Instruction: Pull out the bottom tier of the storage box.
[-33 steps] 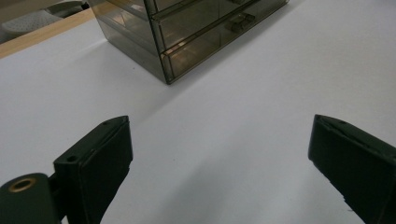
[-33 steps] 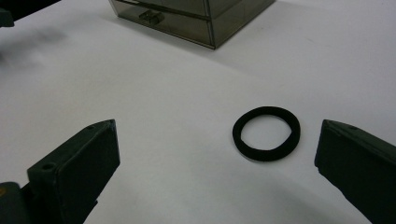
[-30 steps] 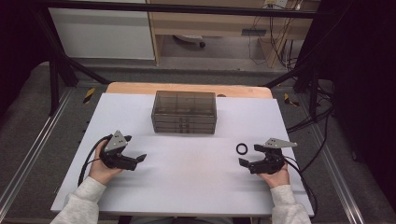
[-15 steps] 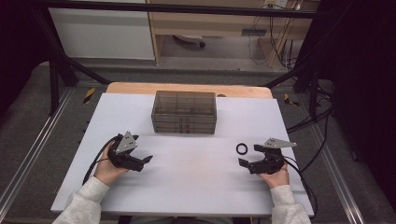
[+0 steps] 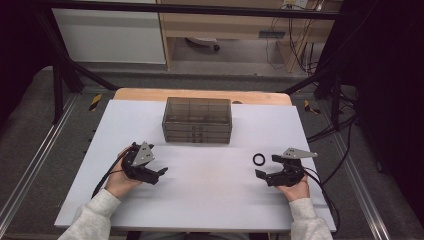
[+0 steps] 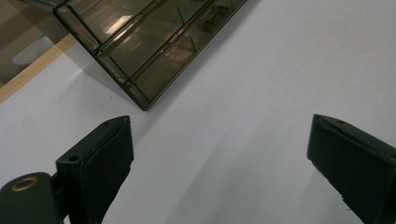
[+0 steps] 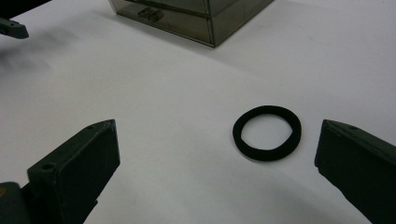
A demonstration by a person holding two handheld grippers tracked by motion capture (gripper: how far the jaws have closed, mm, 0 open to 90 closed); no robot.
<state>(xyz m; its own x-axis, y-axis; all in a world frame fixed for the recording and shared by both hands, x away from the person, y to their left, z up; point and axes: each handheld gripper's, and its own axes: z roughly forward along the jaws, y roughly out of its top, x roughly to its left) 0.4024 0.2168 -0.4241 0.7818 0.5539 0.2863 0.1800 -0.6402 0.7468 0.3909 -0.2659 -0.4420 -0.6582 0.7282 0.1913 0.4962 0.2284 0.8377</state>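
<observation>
Black ring is lying flat on the white desk, in front of the smoky drawer box and off toward its right front corner, well apart from it. The right hand-held gripper is resting just beside the ring, on the side away from the box. In the right gripper view the ring is sitting ahead of the jaws, between their lines but closer to the one on the right of that view. These jaws are standing wide apart and holding nothing.

The left hand-held gripper is staying in front of the box's left front corner, well apart from the ring, so the right hand is clearly the nearer one. Its jaws are also wide open and empty, pointing at the box.

The ring is round, so it is having no long axis; a grasp from any side should work. It is looking thin, matt and probably rubbery, though the material is hard to tell from here.
</observation>
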